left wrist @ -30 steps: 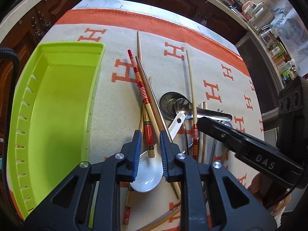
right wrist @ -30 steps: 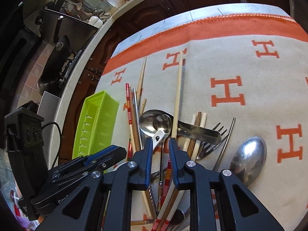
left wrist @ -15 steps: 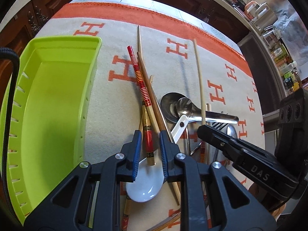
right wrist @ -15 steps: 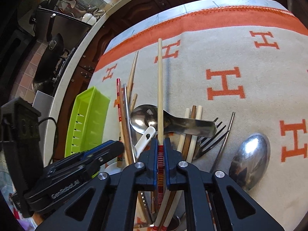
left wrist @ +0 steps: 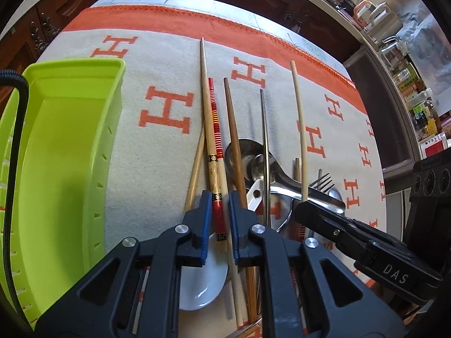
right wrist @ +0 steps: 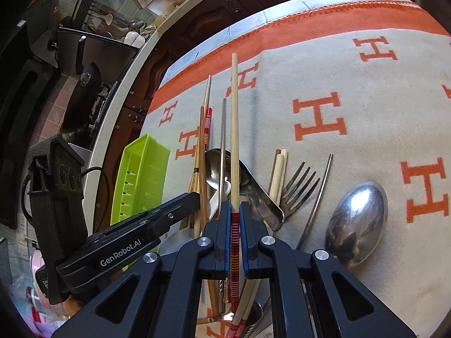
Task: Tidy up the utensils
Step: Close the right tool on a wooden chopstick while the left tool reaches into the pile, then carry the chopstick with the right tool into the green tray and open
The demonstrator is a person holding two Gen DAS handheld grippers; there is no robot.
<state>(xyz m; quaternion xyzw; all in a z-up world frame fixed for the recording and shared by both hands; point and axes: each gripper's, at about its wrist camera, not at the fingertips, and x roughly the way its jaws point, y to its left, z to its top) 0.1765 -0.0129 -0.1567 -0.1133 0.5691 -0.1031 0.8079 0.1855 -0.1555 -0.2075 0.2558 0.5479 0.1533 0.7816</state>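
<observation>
**Risk Assessment: Two Chopstick Grips Over a Tangled Utensil Pile**

**Hazards.** The left gripper is closing its jaws around the red-and-tan banded wooden chopstick. The blue pads stand on either side of the shaft with slim gaps showing, so the grip is probably not yet firm. A lift begun too early would likely let the chopstick slip or swing. The dark brown wooden chopstick lies just right of the right-hand jaw and may be dragged along. The white ceramic spoon sits directly beneath the jaws and could be knocked.

The right gripper is clenched on the pale bamboo chopstick with a red-striped end. It holds near the striped end, so the long free length ahead of the jaws acts as a lever. Any quick turn may twist it in the pads or sweep it across the stainless steel ladle and the steel fork lying just beside it.

**Pose.** Both grippers point steeply down into the pile, side by side and near each other, which risks a collision if either swings inward. The lime-green plastic slotted tray lies to the left of the left gripper, apparently empty, with open orange-lettered cloth between tray and pile.
</observation>
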